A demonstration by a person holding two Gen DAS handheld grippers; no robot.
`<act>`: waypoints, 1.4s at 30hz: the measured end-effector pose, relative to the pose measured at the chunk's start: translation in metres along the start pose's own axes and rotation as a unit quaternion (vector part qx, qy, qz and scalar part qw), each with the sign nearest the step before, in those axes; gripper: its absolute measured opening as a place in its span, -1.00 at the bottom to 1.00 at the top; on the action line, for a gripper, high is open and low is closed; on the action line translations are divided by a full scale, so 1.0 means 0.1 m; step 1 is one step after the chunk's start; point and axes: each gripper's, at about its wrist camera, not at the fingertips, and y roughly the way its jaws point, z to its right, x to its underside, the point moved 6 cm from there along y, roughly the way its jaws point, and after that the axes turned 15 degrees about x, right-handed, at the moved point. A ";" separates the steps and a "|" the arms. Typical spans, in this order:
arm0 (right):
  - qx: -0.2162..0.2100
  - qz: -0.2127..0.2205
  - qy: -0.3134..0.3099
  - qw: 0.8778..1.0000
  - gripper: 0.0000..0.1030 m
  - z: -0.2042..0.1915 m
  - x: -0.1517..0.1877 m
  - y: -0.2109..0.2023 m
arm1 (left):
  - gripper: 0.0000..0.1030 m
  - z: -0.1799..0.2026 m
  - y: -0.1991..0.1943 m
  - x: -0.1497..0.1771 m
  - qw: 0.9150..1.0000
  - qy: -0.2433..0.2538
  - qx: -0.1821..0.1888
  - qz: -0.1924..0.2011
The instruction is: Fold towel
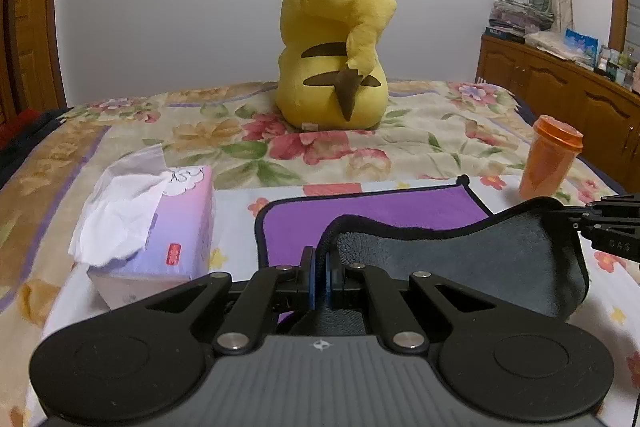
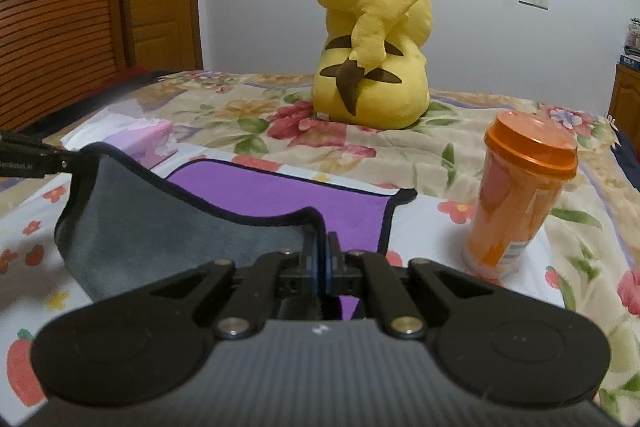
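Observation:
A towel, purple on one face (image 1: 372,211) and grey on the other (image 1: 460,255), lies on the bed with its near edge lifted. My left gripper (image 1: 321,259) is shut on the towel's near left corner. My right gripper (image 2: 322,247) is shut on the near right corner, and it also shows at the right edge of the left wrist view (image 1: 600,223). The lifted grey side (image 2: 160,223) sags between the two grippers above the flat purple part (image 2: 288,195). The left gripper's tip shows at the left edge of the right wrist view (image 2: 40,157).
A tissue box (image 1: 160,231) stands left of the towel. An orange lidded cup (image 2: 516,195) stands right of it. A large yellow plush toy (image 1: 336,39) sits further back on the floral bed cover (image 1: 240,135). A wooden cabinet (image 1: 560,87) lines the right wall.

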 end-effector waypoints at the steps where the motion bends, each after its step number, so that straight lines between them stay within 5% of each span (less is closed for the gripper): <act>1: 0.002 -0.001 -0.001 1.000 -0.92 0.01 -0.01 0.02 | -0.85 -0.01 0.01 -0.02 1.000 0.000 0.000 0.001; 23: 0.029 0.021 -0.032 0.999 -0.93 0.09 -0.35 0.33 | -0.85 -0.21 0.26 -0.43 0.999 0.001 -0.003 0.036; 42: 0.054 0.012 -0.048 0.997 -0.93 0.05 -0.35 0.89 | -0.85 -0.49 0.88 -0.42 0.999 0.006 -0.036 0.002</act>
